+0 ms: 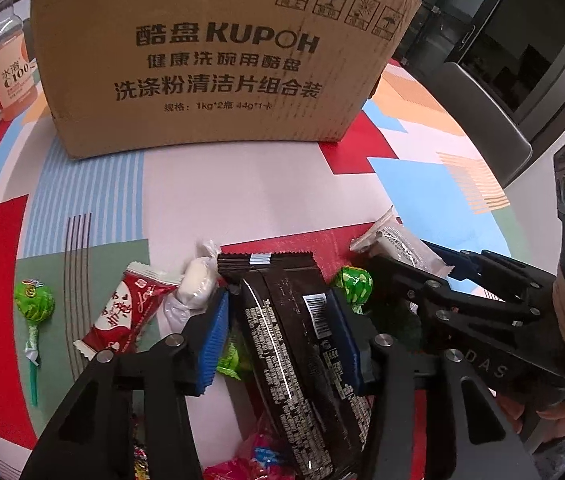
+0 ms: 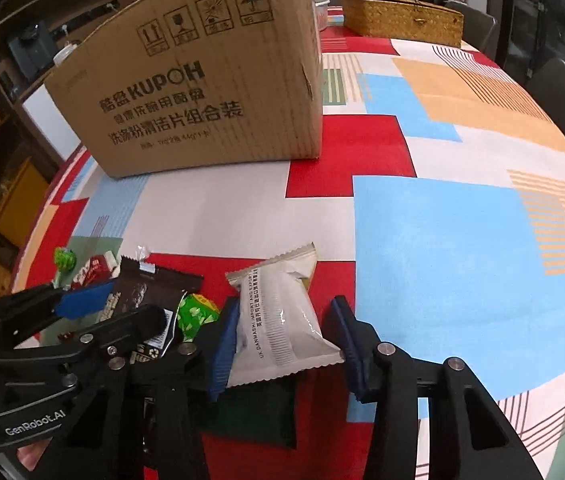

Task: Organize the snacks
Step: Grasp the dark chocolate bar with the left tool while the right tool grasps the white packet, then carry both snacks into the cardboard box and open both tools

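My left claw (image 1: 282, 328) hiding the dark packet's (image 1: 302, 360) lower sides, pink wrappers (image 1: 258, 456) cut off at the near edge, bottle (image 1: 8, 68) half behind the box (image 1: 210, 64)

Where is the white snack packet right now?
The white snack packet lies between the right gripper's blue pads on the red patch of the tablecloth, just right of the green candy and the dark wrapper in the left gripper.

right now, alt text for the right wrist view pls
The right gripper straddles a white snack packet lying on a colourful patterned tablecloth. To its left, the left gripper closes around a dark wrapper beside a green candy; a cardboard box stands behind.
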`<state>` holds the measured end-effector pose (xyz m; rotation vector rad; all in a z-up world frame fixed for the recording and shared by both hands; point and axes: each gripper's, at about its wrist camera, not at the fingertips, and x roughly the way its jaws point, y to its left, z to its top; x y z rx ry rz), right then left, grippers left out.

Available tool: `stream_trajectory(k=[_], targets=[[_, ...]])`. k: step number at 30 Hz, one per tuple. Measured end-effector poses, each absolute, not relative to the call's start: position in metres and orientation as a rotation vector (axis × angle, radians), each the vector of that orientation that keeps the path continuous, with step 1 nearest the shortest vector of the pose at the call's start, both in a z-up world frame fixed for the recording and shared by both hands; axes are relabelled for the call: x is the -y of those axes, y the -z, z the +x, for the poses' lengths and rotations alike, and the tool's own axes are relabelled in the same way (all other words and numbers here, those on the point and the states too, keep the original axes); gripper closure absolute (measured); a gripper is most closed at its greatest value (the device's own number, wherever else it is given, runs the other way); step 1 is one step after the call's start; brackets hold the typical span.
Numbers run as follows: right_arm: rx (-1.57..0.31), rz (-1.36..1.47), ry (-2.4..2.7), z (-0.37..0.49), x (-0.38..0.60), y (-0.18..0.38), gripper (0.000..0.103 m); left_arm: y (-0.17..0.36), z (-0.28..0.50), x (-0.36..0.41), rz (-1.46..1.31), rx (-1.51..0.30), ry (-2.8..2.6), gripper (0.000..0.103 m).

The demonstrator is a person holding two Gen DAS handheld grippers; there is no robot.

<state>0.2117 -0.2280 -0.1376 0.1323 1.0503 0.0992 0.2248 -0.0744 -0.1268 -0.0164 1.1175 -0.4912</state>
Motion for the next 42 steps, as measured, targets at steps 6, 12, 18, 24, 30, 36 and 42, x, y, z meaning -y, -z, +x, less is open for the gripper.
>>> stream_trajectory(k=[6, 12, 18, 24, 30, 36, 42], targets=[[-1.046, 0.155, -0.107, 0.208, 0.232, 0.137, 0.06, 0.129, 0.226, 0.089, 0.06, -1.101, 0.465, 0.051], [-1.034, 0.166, -0.092, 0.203, 0.24, 0.137, 0.06, 0.129, 0.224, 0.096, 0.088, -1.093, 0.47, 0.067], [-1.021, 0.164, -0.107, 0.2, 0.236, 0.132, 0.06, 0.117, 0.22, 0.09, 0.031, -1.078, 0.497, 0.083], [-0.998, 0.164, -0.132, 0.197, 0.231, 0.124, 0.066, 0.106, 0.216, 0.082, 0.001, -1.049, 0.523, 0.087], [-0.991, 0.158, -0.132, 0.196, 0.229, 0.123, 0.067, 0.093, 0.211, 0.076, -0.028, -1.009, 0.535, 0.087], [-0.958, 0.149, -0.133, 0.193, 0.228, 0.113, 0.072, 0.075, 0.205, 0.069, -0.043, -0.956, 0.534, 0.087], [-0.958, 0.148, -0.143, 0.192, 0.226, 0.112, 0.077, 0.06, 0.201, 0.067, -0.038, -0.91, 0.524, 0.087]])
